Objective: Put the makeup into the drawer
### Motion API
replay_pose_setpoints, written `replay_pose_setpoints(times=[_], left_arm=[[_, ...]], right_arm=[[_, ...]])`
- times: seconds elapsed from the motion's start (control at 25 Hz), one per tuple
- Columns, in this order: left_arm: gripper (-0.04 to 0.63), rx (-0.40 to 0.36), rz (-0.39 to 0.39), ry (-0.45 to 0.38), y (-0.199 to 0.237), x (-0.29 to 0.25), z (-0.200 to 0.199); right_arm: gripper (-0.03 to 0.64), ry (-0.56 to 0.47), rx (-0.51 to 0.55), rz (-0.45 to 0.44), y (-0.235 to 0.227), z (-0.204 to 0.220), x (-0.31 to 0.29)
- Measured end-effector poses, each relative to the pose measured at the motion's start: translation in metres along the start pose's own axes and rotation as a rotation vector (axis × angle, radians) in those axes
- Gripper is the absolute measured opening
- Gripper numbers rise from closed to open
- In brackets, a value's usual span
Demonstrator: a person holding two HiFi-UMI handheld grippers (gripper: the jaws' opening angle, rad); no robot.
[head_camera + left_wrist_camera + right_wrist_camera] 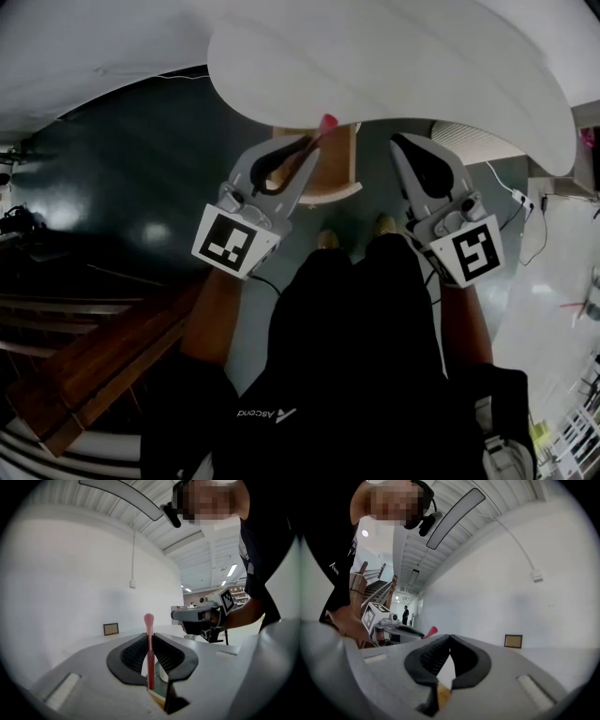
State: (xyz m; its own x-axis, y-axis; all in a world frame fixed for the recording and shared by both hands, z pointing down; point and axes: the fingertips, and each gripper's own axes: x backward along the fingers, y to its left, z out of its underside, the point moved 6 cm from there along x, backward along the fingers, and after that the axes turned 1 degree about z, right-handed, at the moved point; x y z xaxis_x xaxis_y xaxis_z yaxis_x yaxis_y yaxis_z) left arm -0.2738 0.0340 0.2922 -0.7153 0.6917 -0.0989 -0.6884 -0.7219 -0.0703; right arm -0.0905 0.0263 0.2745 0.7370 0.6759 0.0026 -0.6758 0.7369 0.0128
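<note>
Now, left hand-held gripper (pixel 149 637): clamped on the makeup brush (pixel 150 660); handle runs lengthwise between the pads
Brush head: pink tip pokes out just past the jaw tips
Right hand-held gripper (pixel 449 638): jaws closed together; nothing between them
Head view: both grippers side by side, apart; noses at the white bench (pixel 394 66) edge; brush tip just beside it

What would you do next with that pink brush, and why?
Probably ease the left gripper forward to bring the pink brush over what looks like the wooden drawer. The brush is clamped in its jaws, and the drawer sits just ahead beneath the white table.
</note>
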Motion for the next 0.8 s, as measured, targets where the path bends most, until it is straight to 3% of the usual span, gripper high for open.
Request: replay_pose_setpoints(times=[0.2, 0.6, 0.8], left_arm=[[0.054, -0.047, 0.083, 0.098, 0.007, -0.004, 0.033], [0.054, -0.159, 0.276, 0.439, 0.011, -0.034, 0.13], [0.054, -0.196, 0.37, 0.539, 0.012, -0.054, 0.169]], right_arm=[[0.003, 0.034, -0.002, 0.008, 0.003, 0.007, -0.007], [0.003, 0.13, 0.004, -0.018, -0.004, 0.045, -0.024], [0.003, 0.161, -0.019, -0.011, -0.01, 0.063, -0.024]])
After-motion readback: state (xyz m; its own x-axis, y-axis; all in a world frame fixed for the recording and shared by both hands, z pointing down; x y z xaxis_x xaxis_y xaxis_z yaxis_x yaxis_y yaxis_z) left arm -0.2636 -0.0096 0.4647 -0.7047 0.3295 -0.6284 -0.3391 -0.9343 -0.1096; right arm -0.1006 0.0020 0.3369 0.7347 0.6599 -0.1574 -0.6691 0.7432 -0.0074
